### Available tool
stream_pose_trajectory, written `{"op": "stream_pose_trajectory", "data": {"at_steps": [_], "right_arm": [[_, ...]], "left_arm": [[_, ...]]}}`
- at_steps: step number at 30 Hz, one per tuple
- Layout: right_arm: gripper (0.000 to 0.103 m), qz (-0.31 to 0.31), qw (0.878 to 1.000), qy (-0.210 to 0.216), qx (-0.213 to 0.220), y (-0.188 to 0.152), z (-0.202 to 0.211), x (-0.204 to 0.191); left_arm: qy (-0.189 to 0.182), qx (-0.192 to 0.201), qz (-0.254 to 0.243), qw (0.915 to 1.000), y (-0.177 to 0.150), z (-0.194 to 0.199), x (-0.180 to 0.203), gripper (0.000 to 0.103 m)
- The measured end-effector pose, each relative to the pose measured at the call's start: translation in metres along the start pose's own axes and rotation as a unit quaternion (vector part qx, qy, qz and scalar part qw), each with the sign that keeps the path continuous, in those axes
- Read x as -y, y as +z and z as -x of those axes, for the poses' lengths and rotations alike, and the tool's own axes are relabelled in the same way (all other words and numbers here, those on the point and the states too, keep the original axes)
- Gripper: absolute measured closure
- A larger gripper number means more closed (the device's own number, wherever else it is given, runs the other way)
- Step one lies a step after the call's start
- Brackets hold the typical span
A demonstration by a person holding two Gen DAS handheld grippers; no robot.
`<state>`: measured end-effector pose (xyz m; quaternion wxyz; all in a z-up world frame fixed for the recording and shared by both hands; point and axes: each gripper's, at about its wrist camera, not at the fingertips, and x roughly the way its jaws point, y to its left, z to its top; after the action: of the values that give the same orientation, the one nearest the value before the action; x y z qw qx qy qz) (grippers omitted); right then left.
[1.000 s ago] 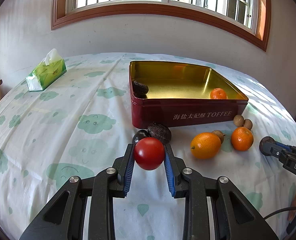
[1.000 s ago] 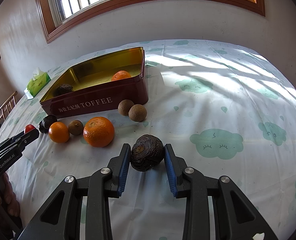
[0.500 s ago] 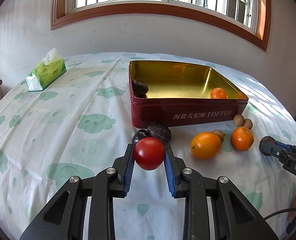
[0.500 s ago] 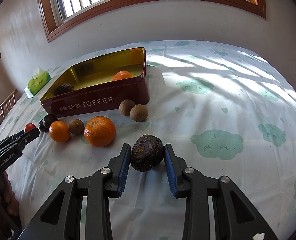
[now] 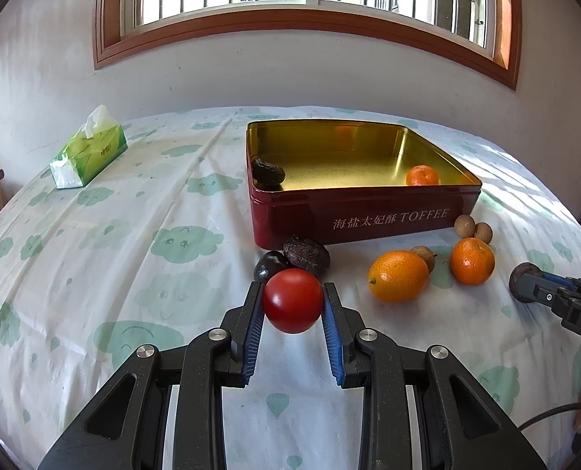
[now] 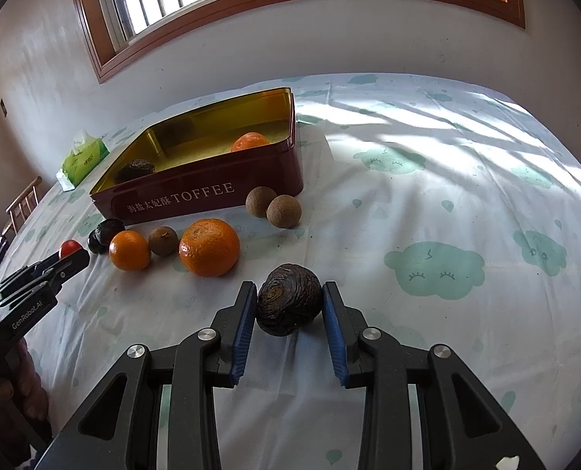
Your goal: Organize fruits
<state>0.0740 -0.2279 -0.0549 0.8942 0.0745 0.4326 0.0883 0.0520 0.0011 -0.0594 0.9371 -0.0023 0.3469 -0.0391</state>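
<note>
Left gripper [image 5: 292, 305] pinches a smooth glossy red tomato [image 5: 292, 306] at lower centre, pads tight on both sides. Right gripper [image 6: 289, 305] clamps a dark wrinkled fruit [image 6: 289, 304], lower centre. Beyond: oranges [image 5: 398, 275], small brown fruits, red toffee tin [image 5: 364, 215] mid-frame.

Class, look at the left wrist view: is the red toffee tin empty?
No. The red toffee tin already holds a small orange near its right corner and a dark wrinkled fruit at its left wall.
</note>
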Motion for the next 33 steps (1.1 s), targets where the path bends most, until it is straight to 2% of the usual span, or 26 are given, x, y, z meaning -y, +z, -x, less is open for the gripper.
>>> {"op": "stream_pose_trajectory", "data": {"at_steps": [4,15,18,21,24,27,28,29,33], "right_arm": [[0.074,0.002,1.0,0.005,0.001,-0.003,0.005,-0.003],[0.075,0.011,1.0,0.006,0.009,0.0,0.014,-0.008],[0.071,0.018,1.0,-0.001,0.007,-0.003,0.014,-0.008],[0.056,0.02,1.0,-0.005,0.003,-0.004,0.01,-0.007],[0.056,0.019,1.0,-0.006,-0.007,-0.002,0.003,-0.006],[0.057,0.01,1.0,-0.004,-0.022,-0.004,-0.004,-0.003],[0.06,0.014,1.0,-0.01,-0.018,-0.004,-0.003,-0.003],[0.07,0.018,1.0,-0.014,-0.02,-0.005,-0.004,-0.004],[0.07,0.026,1.0,-0.006,-0.011,-0.009,0.004,-0.008]], "left_arm": [[0.003,0.004,-0.011,0.9999,0.0,0.001,0.004,0.073],[0.001,-0.001,-0.004,1.0,0.004,0.0,-0.001,0.073],[0.001,0.001,-0.007,1.0,0.003,0.0,0.0,0.073],[0.0,0.0,-0.01,0.9999,0.003,-0.001,0.002,0.073],[0.0,-0.001,-0.01,1.0,0.003,-0.001,0.002,0.073],[0.0,-0.002,-0.009,1.0,0.002,-0.001,0.003,0.073],[0.0,-0.002,-0.009,1.0,0.002,-0.001,0.003,0.073],[-0.001,-0.001,-0.008,1.0,0.002,-0.001,0.003,0.073],[-0.002,0.0,-0.007,1.0,0.002,-0.001,0.003,0.073]]}}
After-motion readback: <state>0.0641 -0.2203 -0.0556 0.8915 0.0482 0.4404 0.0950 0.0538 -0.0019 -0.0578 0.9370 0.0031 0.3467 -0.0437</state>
